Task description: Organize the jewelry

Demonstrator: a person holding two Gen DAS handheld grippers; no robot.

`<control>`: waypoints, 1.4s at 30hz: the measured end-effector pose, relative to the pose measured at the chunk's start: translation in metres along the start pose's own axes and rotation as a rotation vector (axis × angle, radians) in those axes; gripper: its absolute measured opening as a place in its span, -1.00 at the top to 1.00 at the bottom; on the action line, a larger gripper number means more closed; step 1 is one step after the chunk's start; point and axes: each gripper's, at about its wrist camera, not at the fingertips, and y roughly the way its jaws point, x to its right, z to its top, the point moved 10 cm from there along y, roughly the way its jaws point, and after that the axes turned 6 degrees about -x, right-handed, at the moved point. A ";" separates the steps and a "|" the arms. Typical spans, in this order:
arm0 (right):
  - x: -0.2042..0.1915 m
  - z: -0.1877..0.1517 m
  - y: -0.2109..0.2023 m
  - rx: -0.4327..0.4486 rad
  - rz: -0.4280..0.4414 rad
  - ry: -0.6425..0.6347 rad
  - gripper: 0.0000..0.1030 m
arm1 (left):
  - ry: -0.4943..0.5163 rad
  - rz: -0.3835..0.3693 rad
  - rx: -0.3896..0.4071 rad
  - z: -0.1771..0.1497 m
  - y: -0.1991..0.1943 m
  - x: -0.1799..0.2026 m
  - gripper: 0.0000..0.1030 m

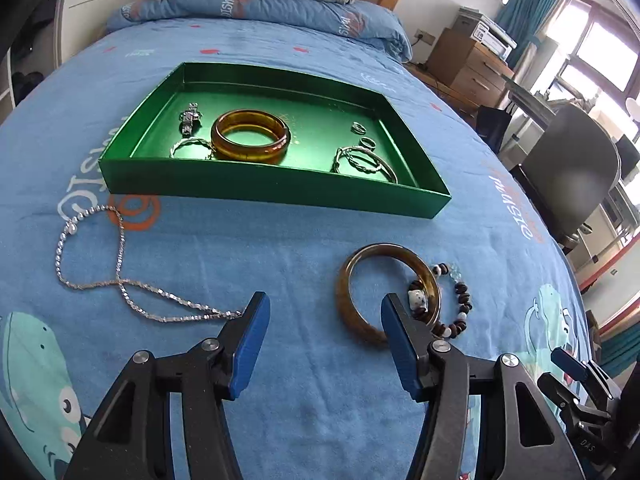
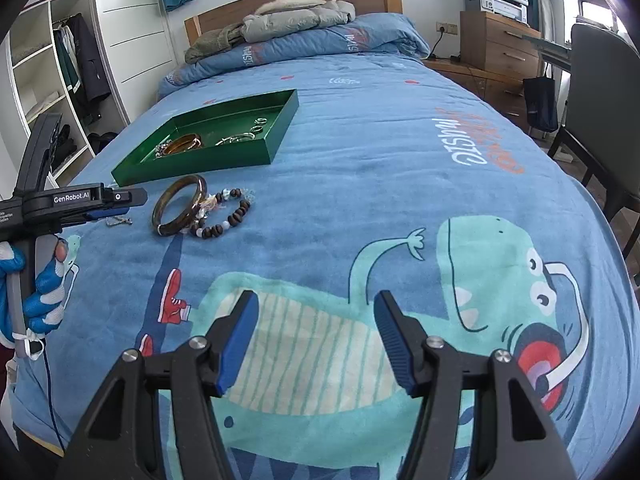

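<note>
One green tray (image 1: 276, 192) on one bed (image 1: 304, 240). Amber bangles: two, one in the tray (image 1: 251, 136) and one on the bed (image 1: 388, 292). Small rings: two (image 1: 359, 127) (image 1: 367, 143). Silver bracelets in the tray: at least three (image 1: 191, 147) (image 1: 362, 162); exact number unclear. One metal charm (image 1: 189, 120). One silver chain (image 1: 120, 272). One beaded bracelet (image 1: 452, 300). Grippers: two, left (image 1: 324, 312) and right (image 2: 316, 312).

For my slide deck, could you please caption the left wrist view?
Open left gripper above a blue bedspread, between a silver chain and a brown bangle, facing a green tray of jewelry.
</note>
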 end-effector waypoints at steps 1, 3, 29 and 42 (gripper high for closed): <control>-0.001 -0.001 0.001 -0.001 0.002 -0.002 -0.13 | 0.007 0.014 -0.004 0.000 0.002 0.001 -0.11; -0.003 -0.002 0.001 -0.003 0.004 -0.006 -0.13 | 0.030 0.071 -0.018 0.001 0.010 0.001 -0.10; 0.018 -0.005 0.009 -0.004 -0.006 0.038 -0.13 | 0.197 0.152 0.133 0.096 -0.007 0.045 0.85; 0.039 -0.008 0.003 0.002 -0.031 0.065 -0.13 | -0.071 0.322 -0.015 0.136 0.080 -0.012 0.85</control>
